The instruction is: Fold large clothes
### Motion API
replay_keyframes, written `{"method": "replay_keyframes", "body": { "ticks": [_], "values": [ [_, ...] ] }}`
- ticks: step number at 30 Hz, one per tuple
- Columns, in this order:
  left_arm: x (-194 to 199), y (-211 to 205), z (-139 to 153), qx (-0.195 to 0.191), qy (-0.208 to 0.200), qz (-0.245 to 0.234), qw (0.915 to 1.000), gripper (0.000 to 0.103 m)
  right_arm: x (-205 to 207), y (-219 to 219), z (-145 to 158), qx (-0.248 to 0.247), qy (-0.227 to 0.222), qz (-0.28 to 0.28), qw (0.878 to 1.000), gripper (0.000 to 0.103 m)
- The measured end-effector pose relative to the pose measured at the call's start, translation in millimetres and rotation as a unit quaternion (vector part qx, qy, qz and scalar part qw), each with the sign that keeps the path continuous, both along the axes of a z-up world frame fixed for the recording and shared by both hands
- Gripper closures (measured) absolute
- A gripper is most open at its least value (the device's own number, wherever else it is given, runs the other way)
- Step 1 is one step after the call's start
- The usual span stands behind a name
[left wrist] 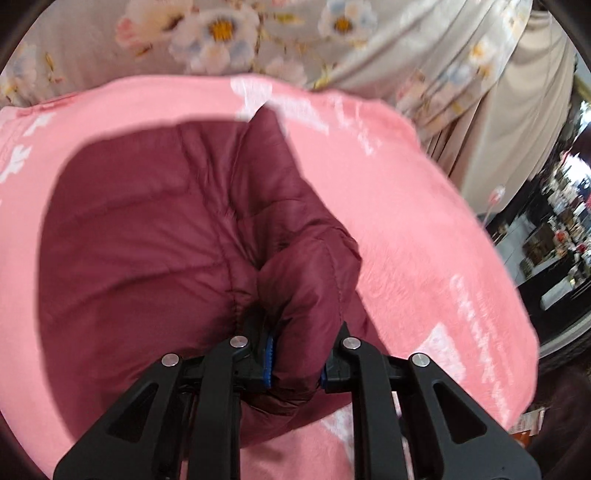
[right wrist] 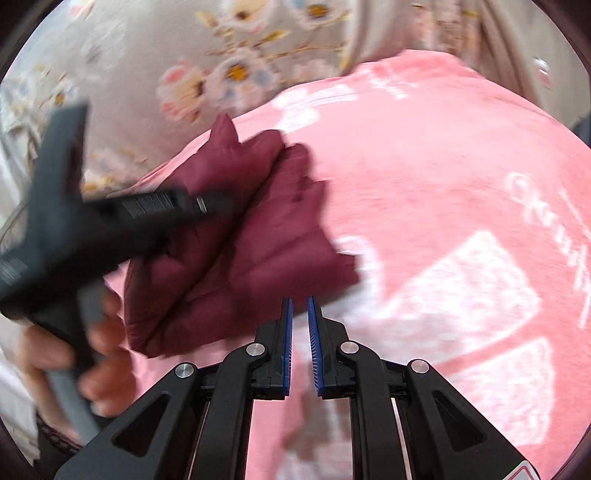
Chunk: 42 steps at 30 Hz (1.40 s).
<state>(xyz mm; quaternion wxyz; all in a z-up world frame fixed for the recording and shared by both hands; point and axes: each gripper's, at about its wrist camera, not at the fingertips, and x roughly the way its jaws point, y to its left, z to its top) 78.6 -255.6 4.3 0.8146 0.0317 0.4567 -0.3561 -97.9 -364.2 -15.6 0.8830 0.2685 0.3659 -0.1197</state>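
A maroon quilted jacket (left wrist: 159, 229) lies bunched on a pink blanket (left wrist: 424, 221) with white print. My left gripper (left wrist: 295, 363) is shut on a thick fold of the jacket, which bulges between the blue pads. In the right wrist view the jacket (right wrist: 236, 243) lies left of centre in a folded heap, and the left gripper's black body (right wrist: 92, 221) crosses over it, held by a hand (right wrist: 99, 354). My right gripper (right wrist: 300, 325) is empty, its pads nearly together with a narrow gap, just off the jacket's near right corner above the pink blanket (right wrist: 443, 184).
A beige floral curtain (left wrist: 258, 33) hangs behind the blanket; it also shows in the right wrist view (right wrist: 184, 66). Dark shelves with clutter (left wrist: 554, 229) stand at the far right beyond the blanket's edge.
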Motion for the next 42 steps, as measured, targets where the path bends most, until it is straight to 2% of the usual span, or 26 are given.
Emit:
{"method": "replay_keyframes", "body": {
  "ticks": [4,6,7,9,11,12,13,14,15,16,17,19,22,26,30,32,33,34,37,39,42],
  "values": [
    [-7.4,-17.0,-16.2,0.026,-0.012,-0.001,0.9996,0.087,-4.6,-20.1,-7.3,0.002,0.004,-0.018,1.0,0.09],
    [-6.1,-15.5,-13.7,0.018,-0.006,-0.005,0.9998,0.083,-3.7,-24.8,-5.8,0.01,0.001,-0.021,1.0,0.09],
    [-4.8,-12.1,-9.6,0.006,0.002,-0.008,0.9999,0.08,0.4,-24.6,-1.4,0.012,-0.002,-0.021,1.0,0.089],
    [0.0,2.8,5.1,-0.041,0.031,-0.016,0.9986,0.061,7.1,-26.0,14.0,0.009,-0.018,-0.015,1.0,0.089],
    [4.7,22.1,27.1,-0.092,0.04,-0.011,0.9949,0.05,20.0,-28.8,36.8,0.002,-0.042,-0.007,0.999,0.087],
    [8.4,37.0,46.0,-0.119,0.026,0.0,0.9925,0.046,26.8,-29.8,53.3,0.0,-0.061,-0.002,0.998,0.08],
    [12.4,49.7,61.6,-0.135,0.009,0.014,0.9907,0.044,35.1,-30.0,69.6,-0.003,-0.08,0.003,0.997,0.065],
    [19.7,67.2,80.7,-0.152,-0.01,0.035,0.9878,0.04,45.1,-29.4,86.2,-0.007,-0.1,0.006,0.995,0.057],
    [25.5,77.4,90.8,-0.159,-0.019,0.053,0.9857,0.037,55.8,-27.8,100.5,-0.01,-0.116,0.008,0.993,0.044],
    [33.9,91.6,102.0,-0.164,-0.03,0.075,0.9831,0.036,65.3,-25.5,110.5,-0.011,-0.125,0.011,0.992,0.038],
    [43.1,103.0,110.3,-0.161,-0.041,0.094,0.9816,0.035,79.8,-25.0,120.9,-0.014,-0.132,0.014,0.991,0.037],
    [68.0,122.1,121.2,-0.125,-0.064,0.149,0.9787,0.035,115.6,-21.1,136.5,-0.025,-0.131,0.023,0.991,0.034],
    [105.9,138.3,117.8,-0.078,-0.064,0.201,0.9743,0.035,169.6,-21.3,133.7,-0.014,-0.101,0.023,0.994,0.034],
    [143.3,149.5,97.9,-0.027,-0.049,0.23,0.9716,0.035,224.7,-18.4,105.3,-0.03,-0.029,0.008,0.999,0.034],
    [164.8,135.1,70.0,0.0,-0.026,0.227,0.9735,0.035,254.4,-18.3,59.3,-0.046,0.045,0.014,0.998,0.034],
    [169.0,120.5,52.8,0.012,-0.016,0.218,0.9758,0.035,260.7,-20.9,36.5,-0.054,0.073,0.017,0.996,0.037],
    [168.6,115.9,45.7,0.014,-0.01,0.211,0.9774,0.035,261.2,-21.9,29.6,-0.055,0.077,0.02,0.995,0.05],
    [170.7,107.9,37.5,0.018,-0.002,0.203,0.9789,0.035,260.7,-24.6,22.4,-0.056,0.078,0.024,0.995,0.074],
    [173.7,82.8,17.6,0.032,0.009,0.187,0.9818,0.035,251.7,-39.3,13.7,-0.052,0.062,0.017,0.997,0.094],
    [174.6,64.6,4.4,0.045,0.01,0.176,0.9833,0.035,242.0,-51.5,11.6,-0.045,0.046,0.005,0.998,0.097],
    [174.8,41.8,-9.4,0.058,0.005,0.169,0.984,0.033,235.3,-61.1,6.7,-0.07,0.046,-0.013,0.996,0.098]
  ]
}}
